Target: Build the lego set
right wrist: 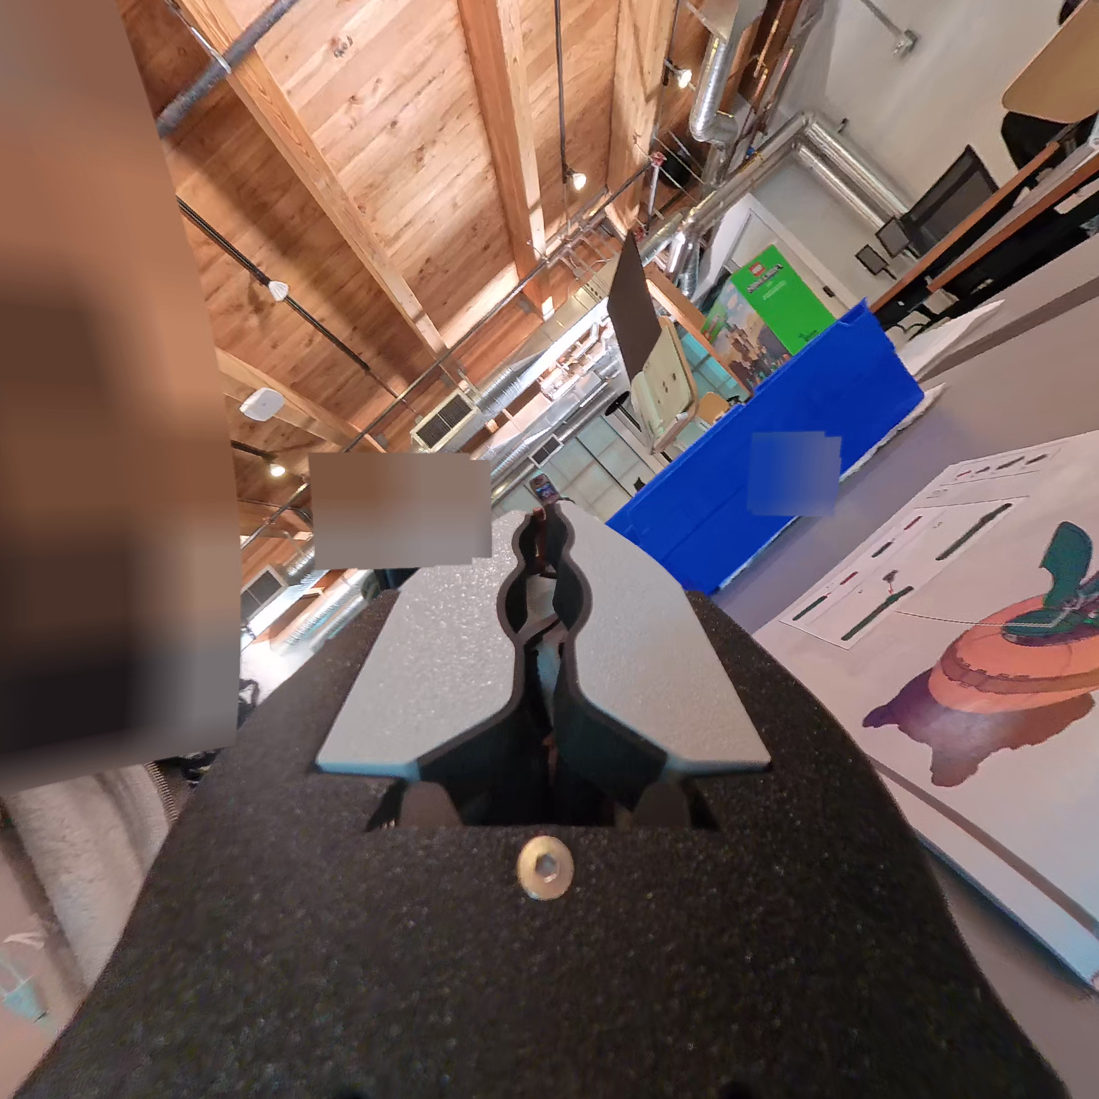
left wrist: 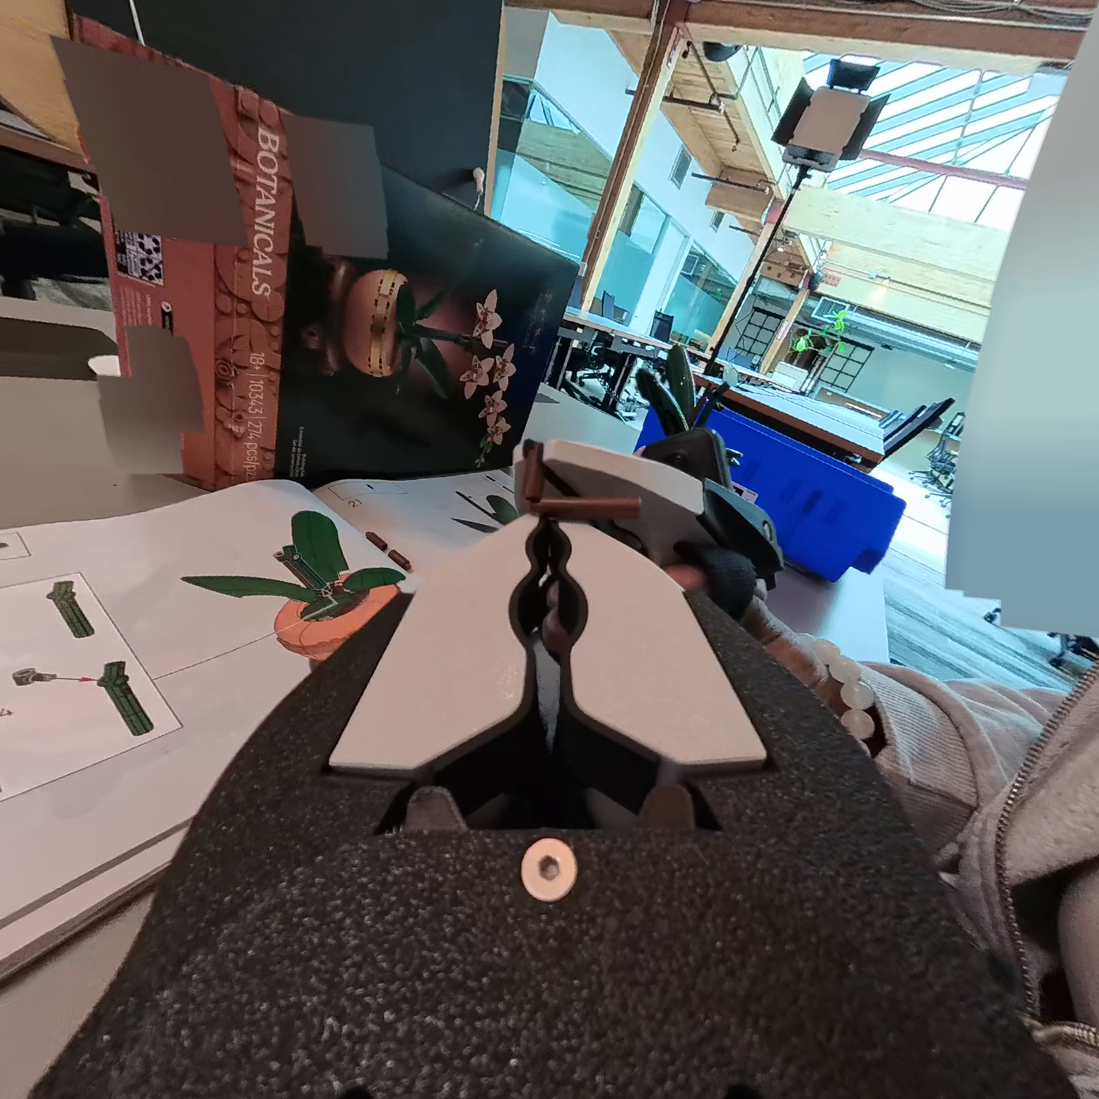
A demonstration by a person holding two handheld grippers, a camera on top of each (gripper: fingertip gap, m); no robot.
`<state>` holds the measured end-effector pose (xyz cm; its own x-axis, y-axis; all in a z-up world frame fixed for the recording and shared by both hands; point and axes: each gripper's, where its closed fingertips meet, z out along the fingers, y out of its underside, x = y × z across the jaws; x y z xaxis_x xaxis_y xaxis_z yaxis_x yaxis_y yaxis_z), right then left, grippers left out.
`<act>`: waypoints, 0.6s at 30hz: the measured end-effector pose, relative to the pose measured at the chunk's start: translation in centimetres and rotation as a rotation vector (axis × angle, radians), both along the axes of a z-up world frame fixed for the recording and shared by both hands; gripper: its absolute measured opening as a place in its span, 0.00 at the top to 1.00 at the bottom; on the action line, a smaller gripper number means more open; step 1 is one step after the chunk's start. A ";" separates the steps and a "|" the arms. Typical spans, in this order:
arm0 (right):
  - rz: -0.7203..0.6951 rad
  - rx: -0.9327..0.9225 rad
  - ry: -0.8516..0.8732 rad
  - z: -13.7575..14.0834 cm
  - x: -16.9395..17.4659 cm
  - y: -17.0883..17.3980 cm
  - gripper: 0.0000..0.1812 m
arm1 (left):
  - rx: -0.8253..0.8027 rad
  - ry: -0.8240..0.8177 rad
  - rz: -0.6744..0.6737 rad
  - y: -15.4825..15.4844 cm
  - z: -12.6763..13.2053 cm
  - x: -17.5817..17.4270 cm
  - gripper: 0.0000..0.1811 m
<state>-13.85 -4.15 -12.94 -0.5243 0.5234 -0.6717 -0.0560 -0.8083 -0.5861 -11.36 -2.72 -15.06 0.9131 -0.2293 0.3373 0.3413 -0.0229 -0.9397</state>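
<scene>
My left gripper (left wrist: 547,523) is shut on a thin brown rod (left wrist: 589,505) that lies crosswise at its tips. My right gripper (left wrist: 531,457) comes in from the right, just above and touching close to the left one, and is shut on a second brown rod (left wrist: 533,476) that stands nearly upright. The two rods meet at an angle. In the right wrist view my right gripper (right wrist: 550,514) points up at the ceiling, and only a sliver of its brown rod (right wrist: 538,535) shows between the tips. Two more short brown pieces (left wrist: 386,548) lie on the open instruction booklet (left wrist: 178,594).
The set's box (left wrist: 357,327) stands behind the booklet. A blue bin (left wrist: 803,493) sits to the right with green leaf parts (left wrist: 672,386) sticking out; it also shows in the right wrist view (right wrist: 773,452), next to the booklet (right wrist: 981,624). A sleeve and bead bracelet (left wrist: 850,690) are lower right. The tips of both grippers are at nearly the same place.
</scene>
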 end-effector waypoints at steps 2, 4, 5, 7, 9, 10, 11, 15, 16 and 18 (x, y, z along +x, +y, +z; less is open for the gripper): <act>-0.025 0.006 -0.025 -0.3 -0.3 0.2 0.98 | -0.021 -0.036 -0.017 0.1 -0.3 0.1 1.00; -0.038 0.003 -0.041 -0.4 -0.4 0.3 0.99 | -0.024 -0.071 -0.027 0.1 -0.4 0.0 1.00; -0.035 -0.004 -0.043 -0.5 -0.5 0.4 0.98 | -0.025 -0.085 -0.034 0.2 -0.4 0.0 0.99; -0.031 -0.017 -0.053 -0.6 -0.6 0.5 0.99 | -0.032 -0.104 -0.048 0.2 -0.5 0.2 0.97; -0.020 -0.030 -0.059 -0.7 -0.7 0.5 0.99 | -0.045 -0.110 -0.064 0.3 -0.7 0.4 0.95; -0.016 -0.038 -0.061 -0.8 -0.7 0.5 0.99 | -0.045 -0.109 -0.062 0.3 -0.7 0.4 0.95; -0.017 -0.045 -0.061 -0.8 -0.7 0.5 0.99 | -0.046 -0.109 -0.063 0.3 -0.7 0.4 0.95; -0.005 -0.096 -0.056 -0.8 -0.7 0.8 0.98 | -0.024 -0.192 -0.128 0.2 -0.3 0.9 0.90; 0.000 -0.113 -0.054 -0.8 -0.7 1.0 0.98 | -0.008 -0.232 -0.162 0.1 0.0 1.2 0.89; 0.011 -0.115 -0.057 -0.8 -0.7 0.8 0.98 | -0.008 -0.279 -0.227 0.0 0.1 1.8 0.93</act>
